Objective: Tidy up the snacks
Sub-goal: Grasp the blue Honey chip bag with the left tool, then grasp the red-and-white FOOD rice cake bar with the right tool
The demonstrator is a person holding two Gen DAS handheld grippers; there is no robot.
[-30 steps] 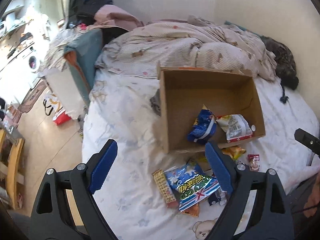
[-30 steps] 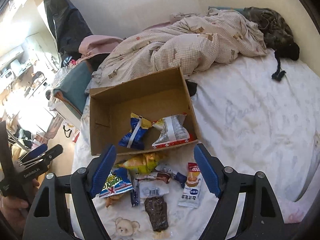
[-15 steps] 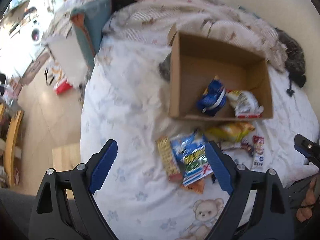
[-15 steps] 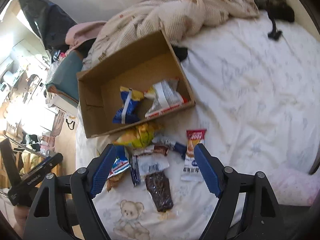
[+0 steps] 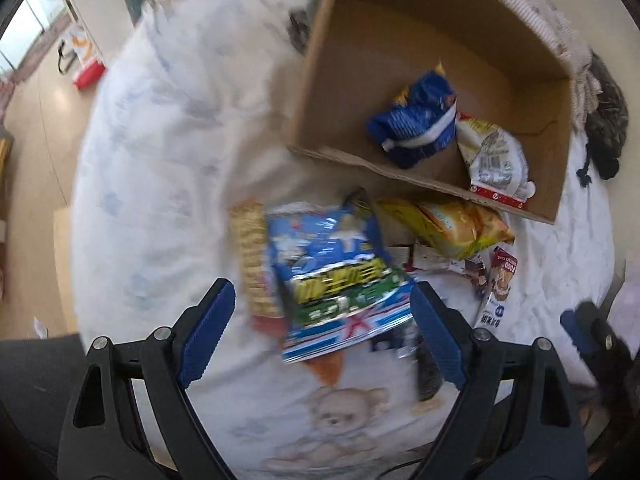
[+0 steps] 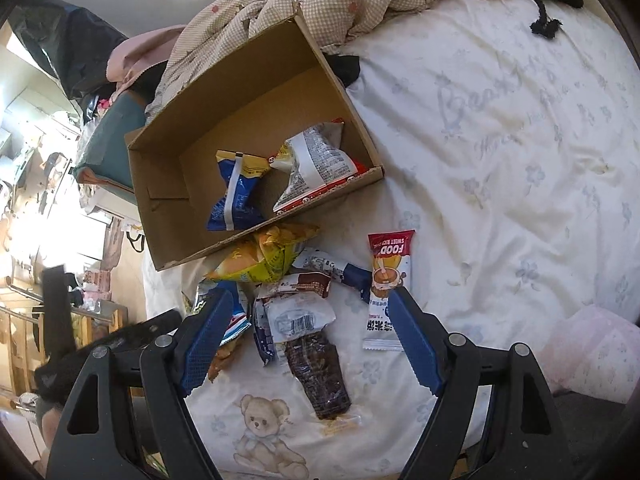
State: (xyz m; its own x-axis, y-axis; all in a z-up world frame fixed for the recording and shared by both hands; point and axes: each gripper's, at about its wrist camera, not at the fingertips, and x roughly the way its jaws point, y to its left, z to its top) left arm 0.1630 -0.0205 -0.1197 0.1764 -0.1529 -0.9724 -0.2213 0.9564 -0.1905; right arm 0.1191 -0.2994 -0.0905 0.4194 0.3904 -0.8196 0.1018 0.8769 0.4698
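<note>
1. The jaws of the left gripper (image 5: 322,324) are wide apart and hold nothing.
2. The jaws of the right gripper (image 6: 310,334) are wide apart too, with nothing in them.
3. A cardboard box (image 6: 160,216) sits on the bed (image 6: 500,128).
4. In the box lie a blue bag (image 5: 414,124) and a white bag (image 5: 494,160).
5. A big blue snack bag (image 5: 336,280), a yellow bag (image 6: 260,258) and a dark bar (image 6: 318,374) lie on the bed just beside the box.

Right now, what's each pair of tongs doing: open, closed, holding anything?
Left tongs: open, empty, above the blue snack bag.
Right tongs: open, empty, above the loose snacks on the bed sheet.
</note>
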